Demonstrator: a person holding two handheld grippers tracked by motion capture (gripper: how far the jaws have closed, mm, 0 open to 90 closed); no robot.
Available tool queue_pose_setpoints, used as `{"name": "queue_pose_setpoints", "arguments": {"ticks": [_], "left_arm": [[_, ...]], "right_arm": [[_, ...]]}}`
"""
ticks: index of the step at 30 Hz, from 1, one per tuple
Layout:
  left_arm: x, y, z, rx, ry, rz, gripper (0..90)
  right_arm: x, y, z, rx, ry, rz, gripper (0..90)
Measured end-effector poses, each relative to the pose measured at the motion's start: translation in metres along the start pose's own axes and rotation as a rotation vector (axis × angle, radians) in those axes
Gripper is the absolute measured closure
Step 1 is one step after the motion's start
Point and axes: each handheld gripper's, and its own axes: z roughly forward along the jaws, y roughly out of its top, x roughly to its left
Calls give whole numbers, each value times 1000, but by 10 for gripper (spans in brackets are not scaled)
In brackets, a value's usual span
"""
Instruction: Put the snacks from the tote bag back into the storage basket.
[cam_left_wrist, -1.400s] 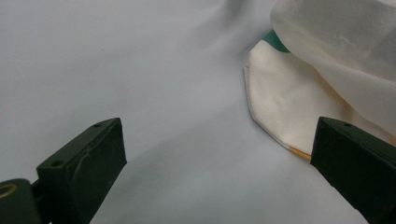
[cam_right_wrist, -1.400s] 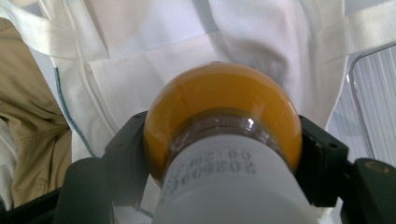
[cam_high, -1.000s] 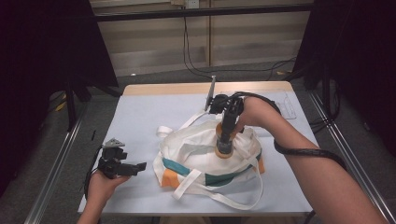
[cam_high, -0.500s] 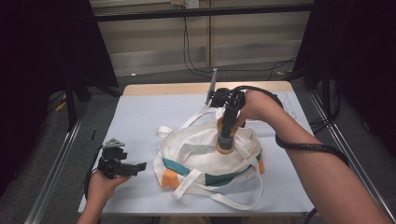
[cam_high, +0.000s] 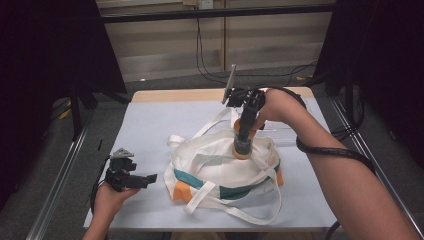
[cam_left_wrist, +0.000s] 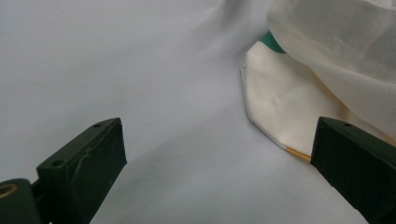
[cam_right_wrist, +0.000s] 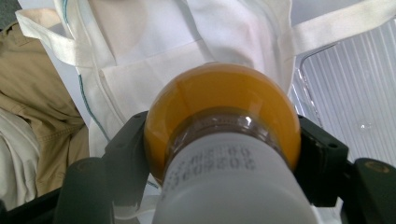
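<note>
A white tote bag (cam_high: 220, 170) with green and orange patches lies crumpled in the middle of the white-covered table (cam_high: 150, 125). My right gripper (cam_high: 244, 142) points down over the bag's far part, shut on a bottle (cam_high: 243, 151) of orange liquid. In the right gripper view the bottle's (cam_right_wrist: 219, 98) round orange body and white cap sit between the jaws of the right gripper (cam_right_wrist: 222, 140), with the bag (cam_right_wrist: 187, 32) underneath. My left gripper (cam_high: 147, 178) rests near the table's front left, open. A bag corner (cam_left_wrist: 280, 102) lies just beyond the left gripper (cam_left_wrist: 215, 154).
A clear ribbed plastic tray (cam_high: 285, 132) lies on the table just right of the bag, also seen beside the bottle as a ribbed tray (cam_right_wrist: 345, 88). The bag's long straps (cam_high: 240, 212) trail toward the front edge. Cables (cam_high: 210, 60) run across the floor behind the table.
My right gripper has risen a little with the bottle, lifting it off the bag's cloth. The left gripper has stayed where it was.
</note>
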Motion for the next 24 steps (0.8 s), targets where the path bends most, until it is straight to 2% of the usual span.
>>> {"name": "queue_pose_setpoints", "arguments": {"ticks": [3,4,10,24], "left_arm": [[1,0,-1,11,-1,14,31],[0,0,0,1,0,1,31],[0,0,0,6,2,6,31],[0,0,1,8,3,7,31]], "right_arm": [[-1,0,-4,1,-4,8,302],[-1,0,-4,-5,-3,15,302],[-6,2,-9,0,-1,13,302],[-17,2,-20,-5,-6,50,302]]}}
